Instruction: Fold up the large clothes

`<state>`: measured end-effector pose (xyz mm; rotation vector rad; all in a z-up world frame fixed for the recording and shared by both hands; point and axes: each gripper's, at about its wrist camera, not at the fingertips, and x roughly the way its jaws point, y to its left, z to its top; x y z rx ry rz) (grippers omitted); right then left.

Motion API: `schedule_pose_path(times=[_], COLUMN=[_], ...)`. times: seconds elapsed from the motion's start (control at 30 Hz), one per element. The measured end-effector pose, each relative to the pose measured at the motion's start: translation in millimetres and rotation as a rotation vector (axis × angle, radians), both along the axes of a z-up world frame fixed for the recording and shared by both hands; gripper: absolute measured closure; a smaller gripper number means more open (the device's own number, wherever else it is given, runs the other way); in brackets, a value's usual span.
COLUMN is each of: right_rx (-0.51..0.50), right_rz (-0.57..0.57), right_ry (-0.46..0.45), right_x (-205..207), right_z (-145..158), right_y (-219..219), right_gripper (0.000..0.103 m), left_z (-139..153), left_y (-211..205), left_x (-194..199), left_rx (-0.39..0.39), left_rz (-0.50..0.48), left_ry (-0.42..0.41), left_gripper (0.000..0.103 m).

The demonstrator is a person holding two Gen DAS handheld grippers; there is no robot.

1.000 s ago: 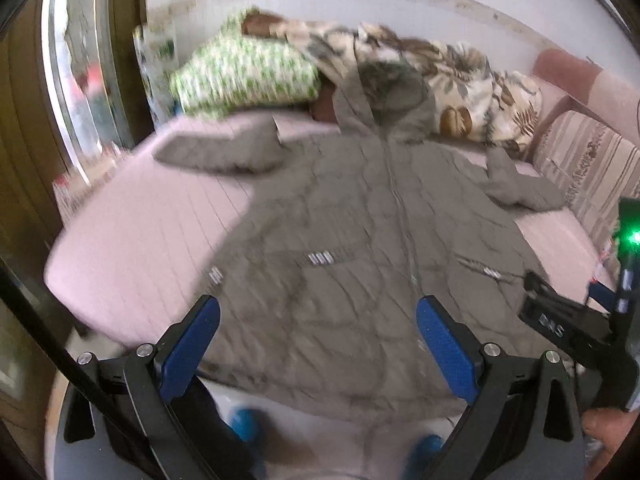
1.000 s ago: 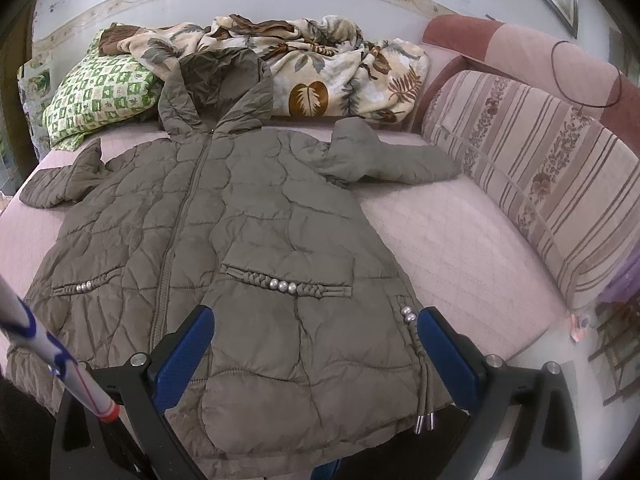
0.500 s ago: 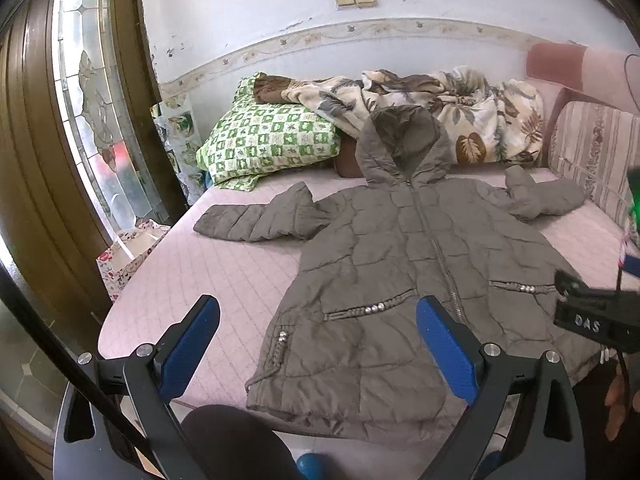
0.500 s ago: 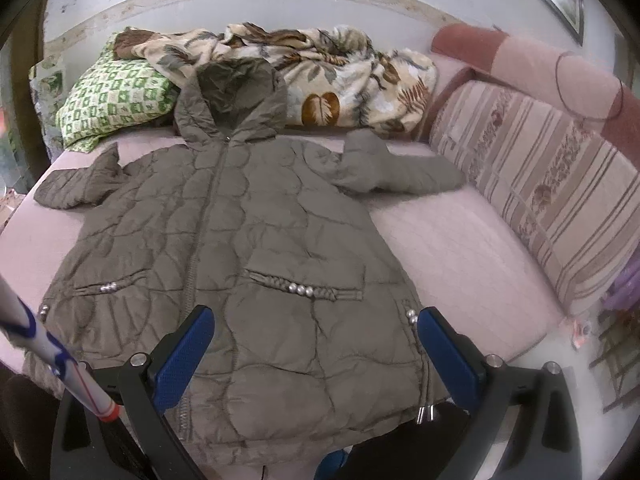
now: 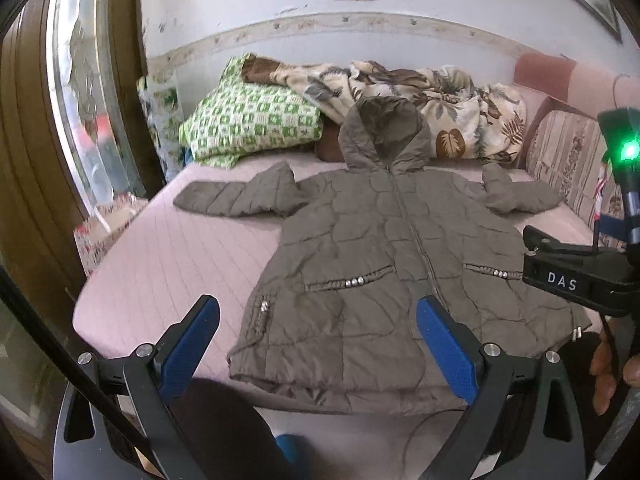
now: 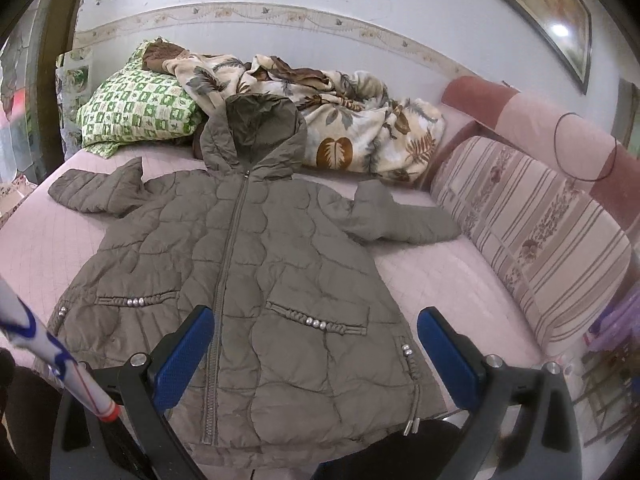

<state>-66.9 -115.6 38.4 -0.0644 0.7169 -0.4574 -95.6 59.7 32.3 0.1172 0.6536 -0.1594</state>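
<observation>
A large olive-grey quilted hooded coat [image 5: 376,256] lies flat, zipped, front up, on a pink bed [image 5: 168,256], sleeves spread to both sides, hood toward the wall. It also shows in the right wrist view [image 6: 248,272]. My left gripper [image 5: 316,344] is open and empty, held above the coat's lower left hem. My right gripper [image 6: 316,356] is open and empty, held above the lower right hem; it also shows at the right edge of the left wrist view [image 5: 568,276].
A green checked pillow [image 5: 248,124] and a leaf-print blanket [image 6: 344,120] lie at the head of the bed. A striped pink cushion back [image 6: 536,236] runs along the right. A glazed wooden door [image 5: 80,112] stands at left.
Both grippers have pulled back and tilted up, so more wall shows and the coat looks smaller. The coat has not moved. Both grippers stay open.
</observation>
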Motion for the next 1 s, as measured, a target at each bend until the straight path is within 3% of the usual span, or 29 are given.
schedule_pose_path(times=[0.3, 0.67, 0.8, 0.93, 1.0], right_rx=[0.006, 0.049, 0.055, 0.076, 0.086], right_rz=[0.031, 0.100, 0.114, 0.116, 0.103], right_ry=[0.018, -0.045, -0.079, -0.075, -0.070], right_x=[13.2, 19.6, 16.1, 18.1, 21.0], right_z=[-5.0, 2.2, 4.5, -1.3, -5.8], right_y=[1.8, -3.2, -4.0, -10.9, -16.2], right_gripper=[0.000, 0.000, 0.000, 0.000, 0.000], left_z=[-0.8, 13.5, 23.2, 29.0, 33.7], left_y=[7.9, 29.5, 46.1, 70.3, 81.8], left_x=[6.9, 6.0, 23.9, 56.7, 68.9], left_rx=[-0.020, 0.071, 0.097, 0.048, 0.049], left_rz=[0.076, 0.140, 0.214, 0.259, 0.304], left_ry=[0.052, 0.012, -0.036, 0.007, -0.030], left_gripper=[0.005, 0.005, 0.005, 0.005, 0.005])
